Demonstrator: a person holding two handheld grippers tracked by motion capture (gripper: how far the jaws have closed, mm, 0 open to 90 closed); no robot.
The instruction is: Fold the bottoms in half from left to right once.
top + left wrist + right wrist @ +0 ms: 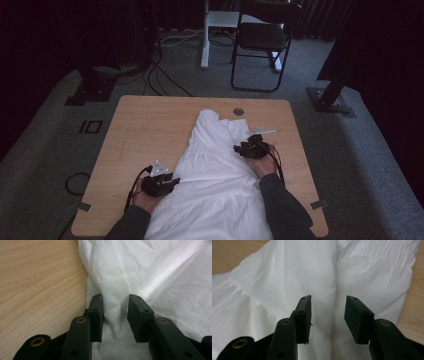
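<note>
A white garment [212, 170] lies lengthwise down the middle of the wooden counter [145, 130], its narrow gathered end toward the far edge and its wide end running off the near edge between the person's forearms. Bare wood lies open on both sides of it, wider on the left; the far right corner holds a small round grey cap [238, 111].

The left tool [167, 182] rests at the garment's left edge near the front of the counter. In the left gripper view [115, 315] its jaws stand partly apart with a raised fold of cloth between them; the pads do not press on the fold. That view also shows the garment's edge meeting bare wood just left of the jaws.

The right tool [245, 148] sits on the garment's right side, farther up. The right gripper view [328, 315] shows its jaws partly apart above flat cloth, gripping nothing, with the gathered band at the upper right and wood beyond.

Beyond the counter on the carpet stand a black folding chair [262, 42], a white post [205, 35] and loose cables [160, 75].
</note>
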